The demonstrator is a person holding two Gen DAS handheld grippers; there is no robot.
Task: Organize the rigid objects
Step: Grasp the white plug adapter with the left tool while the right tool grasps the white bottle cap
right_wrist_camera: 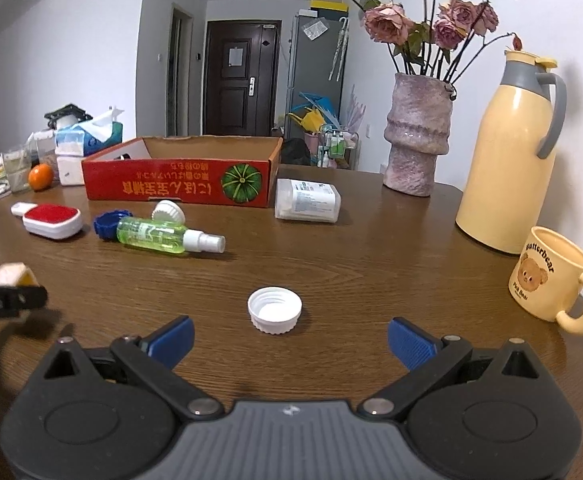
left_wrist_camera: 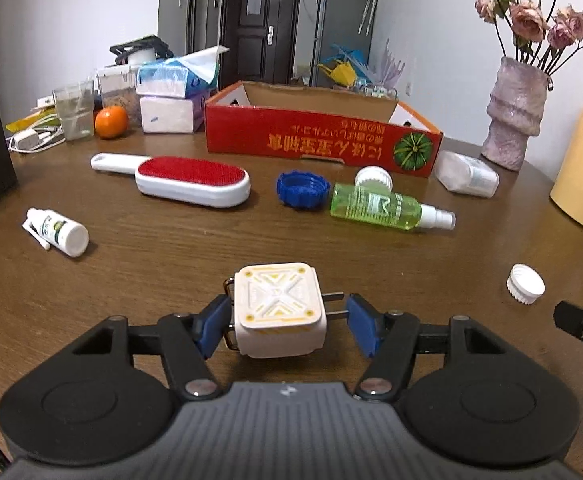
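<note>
My left gripper is shut on a white square charger plug: one blue pad presses its side, the other its two prongs. My right gripper stands open, low over the table, with a white screw cap just beyond its fingertips. Farther back lie a green spray bottle, a blue cap, another white cap, a red lint brush, a small white bottle and a clear plastic case. Behind them stands an open red cardboard box.
At the right stand a pink vase with flowers, a yellow thermos jug and a yellow bear mug. Tissue packs, an orange, a glass and cables crowd the far left.
</note>
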